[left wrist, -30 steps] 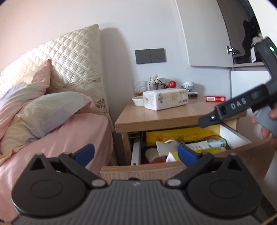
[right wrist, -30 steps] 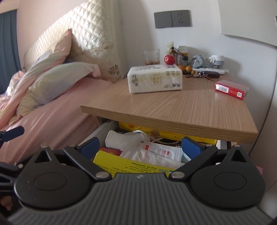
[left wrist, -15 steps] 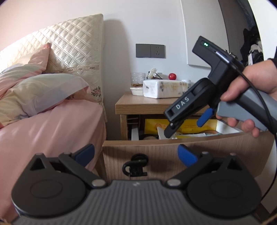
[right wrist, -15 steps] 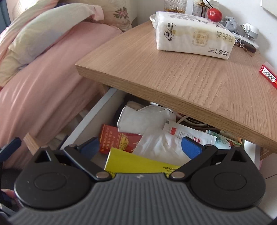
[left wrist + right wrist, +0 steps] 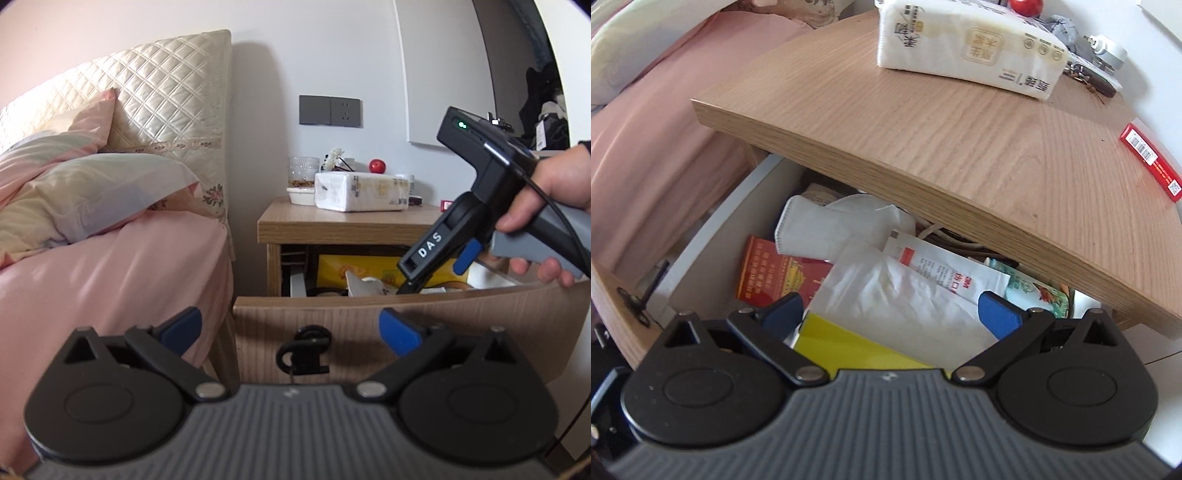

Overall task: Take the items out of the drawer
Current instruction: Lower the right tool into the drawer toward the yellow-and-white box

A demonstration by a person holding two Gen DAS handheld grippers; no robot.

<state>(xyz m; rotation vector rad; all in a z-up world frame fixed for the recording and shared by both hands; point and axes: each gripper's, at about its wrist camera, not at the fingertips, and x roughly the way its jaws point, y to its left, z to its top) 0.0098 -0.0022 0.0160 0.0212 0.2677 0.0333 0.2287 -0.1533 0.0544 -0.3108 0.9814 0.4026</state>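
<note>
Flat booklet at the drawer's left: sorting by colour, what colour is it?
Red with gold print, clearest in the right wrist view.

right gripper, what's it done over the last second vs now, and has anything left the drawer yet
The right gripper tipped down from facing the nightstand and dropped into the open drawer, over the white tissue pack. The left gripper sank to face the drawer front. Both jaws stayed open and empty; nothing taken out.

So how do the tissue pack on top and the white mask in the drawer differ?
The tissue pack is a printed, boxy block sitting clear on the nightstand; the mask is plain, folded flat and soft, lying on a red booklet in the drawer, partly under the top. Both are white.
</note>
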